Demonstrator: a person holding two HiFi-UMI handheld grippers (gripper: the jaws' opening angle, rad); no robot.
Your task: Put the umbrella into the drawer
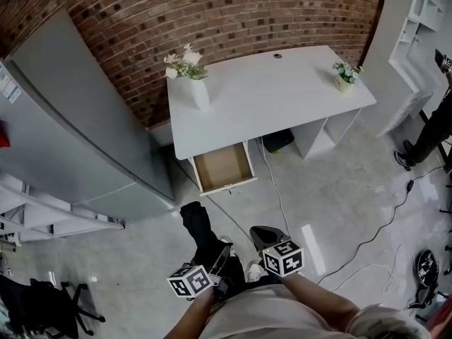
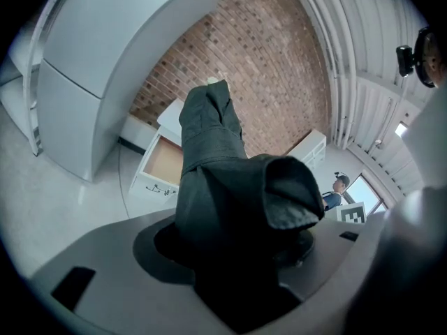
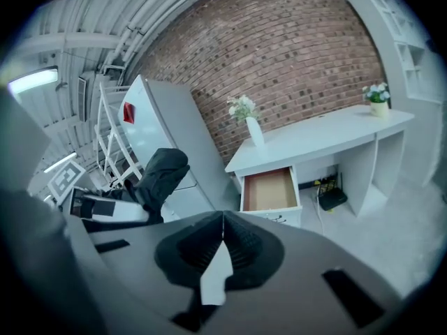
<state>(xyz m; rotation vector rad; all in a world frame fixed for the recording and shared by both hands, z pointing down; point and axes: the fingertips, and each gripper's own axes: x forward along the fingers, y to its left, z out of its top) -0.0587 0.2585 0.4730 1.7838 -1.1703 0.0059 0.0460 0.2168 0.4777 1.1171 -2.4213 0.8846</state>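
Left gripper [image 1: 217, 258] clamping folded black umbrella [image 2: 216, 159], right gripper [image 3: 222, 223] pressed together, empty, drawer [image 1: 224, 167] open ahead.

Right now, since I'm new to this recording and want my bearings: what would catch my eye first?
A dark folded umbrella fills the left gripper view, clamped in the left gripper. Ahead, a white desk stands against a red brick wall. Its one drawer hangs open at the desk's left end, with the brown bottom showing.
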